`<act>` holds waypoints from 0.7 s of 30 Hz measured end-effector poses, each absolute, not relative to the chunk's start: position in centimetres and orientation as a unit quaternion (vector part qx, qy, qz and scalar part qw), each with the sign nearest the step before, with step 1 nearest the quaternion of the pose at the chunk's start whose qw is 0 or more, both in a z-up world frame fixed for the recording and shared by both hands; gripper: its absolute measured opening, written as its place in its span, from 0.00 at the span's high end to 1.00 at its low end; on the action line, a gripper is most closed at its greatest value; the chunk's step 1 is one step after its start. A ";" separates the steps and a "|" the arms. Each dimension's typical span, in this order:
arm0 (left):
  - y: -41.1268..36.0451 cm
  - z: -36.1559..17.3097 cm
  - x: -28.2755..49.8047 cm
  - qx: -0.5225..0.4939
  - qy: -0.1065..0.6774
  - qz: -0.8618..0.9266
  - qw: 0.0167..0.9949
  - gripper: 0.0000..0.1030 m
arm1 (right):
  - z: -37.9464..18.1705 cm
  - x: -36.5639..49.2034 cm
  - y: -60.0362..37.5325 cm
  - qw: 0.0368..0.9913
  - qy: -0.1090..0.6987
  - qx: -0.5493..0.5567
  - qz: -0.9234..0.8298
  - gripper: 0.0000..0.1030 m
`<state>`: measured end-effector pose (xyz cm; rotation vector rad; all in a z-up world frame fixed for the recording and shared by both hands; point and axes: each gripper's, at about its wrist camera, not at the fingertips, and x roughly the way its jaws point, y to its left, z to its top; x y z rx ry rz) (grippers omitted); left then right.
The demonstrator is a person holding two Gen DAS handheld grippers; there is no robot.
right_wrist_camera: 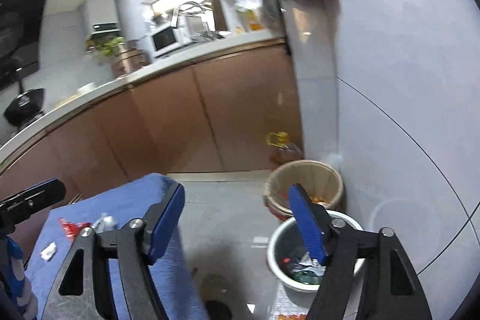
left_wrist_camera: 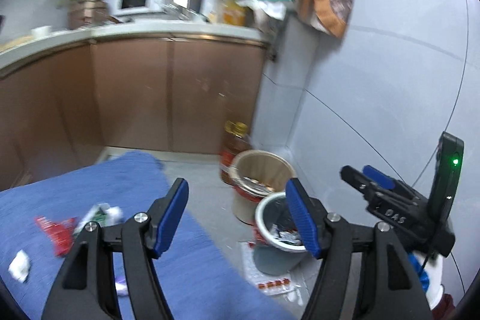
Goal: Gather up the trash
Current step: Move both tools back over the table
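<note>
— How are the grippers held?
— Both tilt downward, spread wide and empty: left gripper (left_wrist_camera: pixel 237 218), right gripper (right_wrist_camera: pixel 237 221).
— Room to move?
— Bare floor (right_wrist_camera: pixel 225 200) lies between the blue cloth's (left_wrist_camera: pixel 90 188) edge and the white-rimmed bin (right_wrist_camera: pixel 277 248) by the wall.
— The trash?
— A red wrapper (left_wrist_camera: pixel 55 230) lies flat on the cloth, long axis slanting; a white scrap (left_wrist_camera: pixel 19 264) lies nearby.

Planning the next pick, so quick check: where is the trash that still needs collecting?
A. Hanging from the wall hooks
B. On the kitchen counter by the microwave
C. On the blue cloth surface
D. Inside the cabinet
C. A red wrapper, a crumpled white scrap and other litter lie on the blue cloth, while the grey bin on the floor already holds trash.
</note>
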<state>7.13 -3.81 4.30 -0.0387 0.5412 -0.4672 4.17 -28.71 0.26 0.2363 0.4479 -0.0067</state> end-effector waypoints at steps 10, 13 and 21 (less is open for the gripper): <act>6.8 4.7 0.8 -0.049 0.238 -0.091 0.966 0.34 | 2.9 1.4 -20.9 0.971 0.220 0.058 0.075 0.04; 8.2 4.6 -0.5 -0.051 0.232 -0.071 0.969 0.29 | 3.4 0.8 -19.2 0.970 0.216 0.049 0.096 0.00; 10.4 4.7 -3.7 -0.056 0.214 -0.045 0.974 0.28 | 4.5 -1.0 -16.4 0.973 0.190 0.033 0.129 0.00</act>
